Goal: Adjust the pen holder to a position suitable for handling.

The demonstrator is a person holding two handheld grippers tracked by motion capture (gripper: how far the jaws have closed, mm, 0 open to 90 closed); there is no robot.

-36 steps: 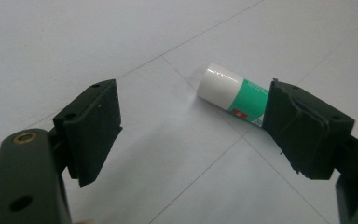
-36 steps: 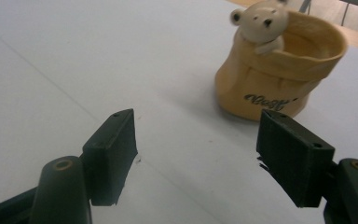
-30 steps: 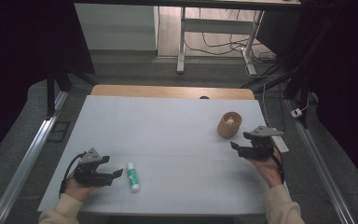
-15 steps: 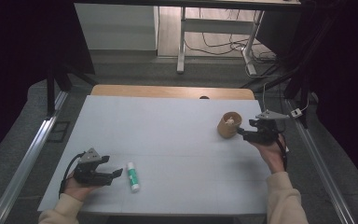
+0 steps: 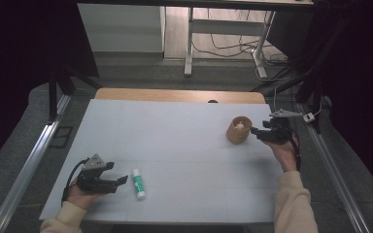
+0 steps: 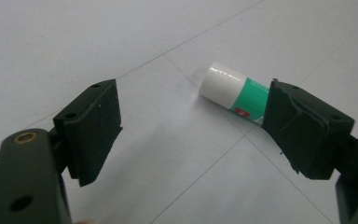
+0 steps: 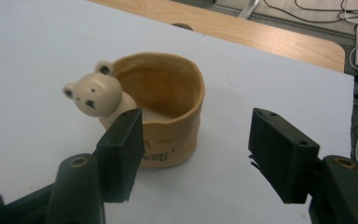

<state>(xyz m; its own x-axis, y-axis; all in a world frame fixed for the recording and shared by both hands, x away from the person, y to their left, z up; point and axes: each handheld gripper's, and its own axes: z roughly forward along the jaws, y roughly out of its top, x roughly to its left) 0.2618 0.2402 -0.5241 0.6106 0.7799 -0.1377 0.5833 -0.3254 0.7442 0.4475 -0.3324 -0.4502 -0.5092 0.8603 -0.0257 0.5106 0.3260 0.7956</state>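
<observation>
Your white table carries a tan cup with a small bear figure at its rim, far right, and your right gripper sits just beside it, jaws spread wide and empty. Near the front left edge lies a green-and-white glue stick, just ahead of your left gripper, which is also spread wide, holding nothing.

dim surroundings, evenly lit table, soft shadows

Glue stick end behind claw pad
</observation>
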